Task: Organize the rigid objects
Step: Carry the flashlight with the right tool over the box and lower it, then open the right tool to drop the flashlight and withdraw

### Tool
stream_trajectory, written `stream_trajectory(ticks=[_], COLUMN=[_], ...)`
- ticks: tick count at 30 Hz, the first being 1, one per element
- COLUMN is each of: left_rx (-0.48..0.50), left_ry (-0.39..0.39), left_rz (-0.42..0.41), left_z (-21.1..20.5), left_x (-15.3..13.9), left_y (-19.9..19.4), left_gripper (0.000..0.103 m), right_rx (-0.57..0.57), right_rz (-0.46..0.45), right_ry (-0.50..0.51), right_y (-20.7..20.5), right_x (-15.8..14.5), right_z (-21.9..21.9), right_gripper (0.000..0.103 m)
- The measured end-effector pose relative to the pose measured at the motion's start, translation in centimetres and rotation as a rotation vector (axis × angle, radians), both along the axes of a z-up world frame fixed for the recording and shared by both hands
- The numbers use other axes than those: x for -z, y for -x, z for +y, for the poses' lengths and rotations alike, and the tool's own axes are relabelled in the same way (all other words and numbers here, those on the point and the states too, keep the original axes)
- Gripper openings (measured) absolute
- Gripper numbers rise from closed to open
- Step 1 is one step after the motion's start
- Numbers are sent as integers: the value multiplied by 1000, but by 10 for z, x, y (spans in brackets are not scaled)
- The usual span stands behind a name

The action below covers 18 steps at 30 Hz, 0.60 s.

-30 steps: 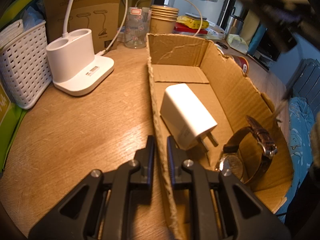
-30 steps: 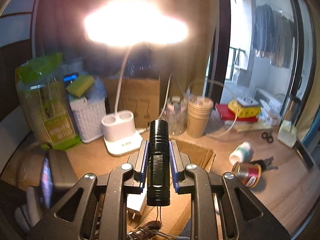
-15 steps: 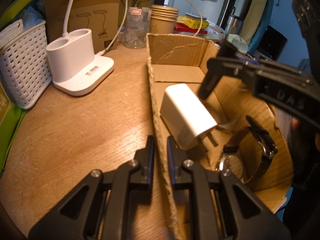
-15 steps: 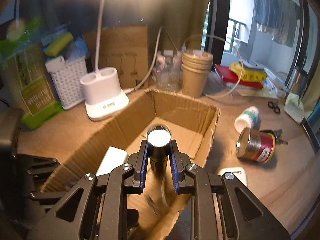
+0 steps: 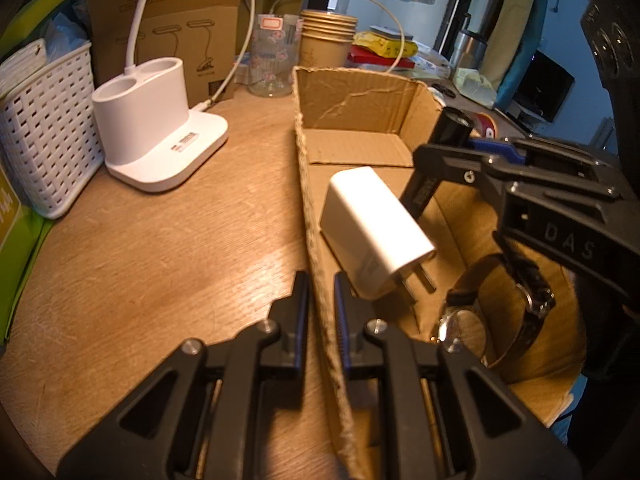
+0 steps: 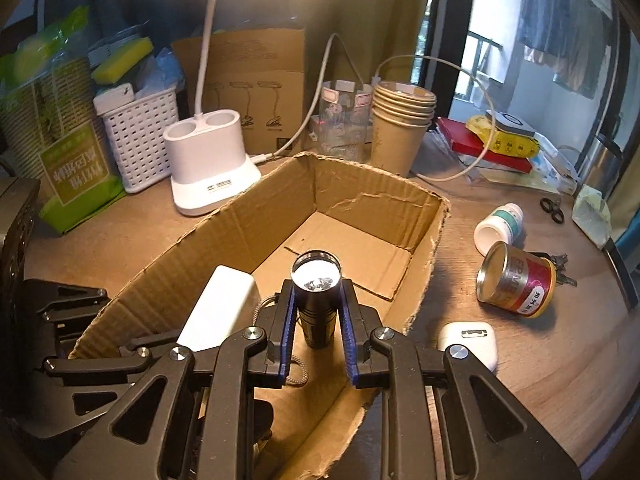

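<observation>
Right gripper [image 6: 318,316] clamped on black flashlight [image 6: 316,292], lens pointing away, held over cardboard box [image 6: 360,196] just right of white charger [image 6: 220,308]; left gripper [image 5: 320,312] pinching box's left wall, watch [image 5: 500,312] near right.

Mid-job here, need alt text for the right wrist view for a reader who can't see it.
The right gripper holds a black flashlight over an open cardboard box containing a white charger. Outside, on the wooden table, lie a red can, a white bottle and an earbud case.

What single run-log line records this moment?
left claw: shut on box wall | right claw: shut on flashlight, over box
</observation>
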<state>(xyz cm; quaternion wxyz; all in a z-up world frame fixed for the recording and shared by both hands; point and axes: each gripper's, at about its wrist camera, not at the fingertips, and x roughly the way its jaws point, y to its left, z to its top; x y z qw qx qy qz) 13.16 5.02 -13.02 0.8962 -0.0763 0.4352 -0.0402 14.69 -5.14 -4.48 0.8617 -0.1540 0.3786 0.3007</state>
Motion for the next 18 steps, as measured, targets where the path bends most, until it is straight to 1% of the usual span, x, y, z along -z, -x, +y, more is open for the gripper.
stream_trajectory(ticks=[3,4,9,10,11,13,18], left_rx=[0,0,1,0,1,0,1], left_ry=[0,0,0,1,0,0,0], left_rz=[0,0,0,0,0,0,0], left_z=[0,0,0,1,0,0,0], left_x=[0,0,0,0,0,0,0], left_y=[0,0,0,0,0,0,0], left_gripper=[14,14,14,14,14,14,14], right_rx=[-12,-13,-24,-26,-28,-29,-15], right_rz=[18,22,43,43,41,36,21], right_ry=[-12,-14,8,8,10,12,13], right_y=[-1,-2,-7,-7,-7,-9,-15], right_x=[1,1,7,7,7,4,-1], right_z=[2,3,12,13,14,15,13], right_gripper=[23,24,26,28,34,41,44])
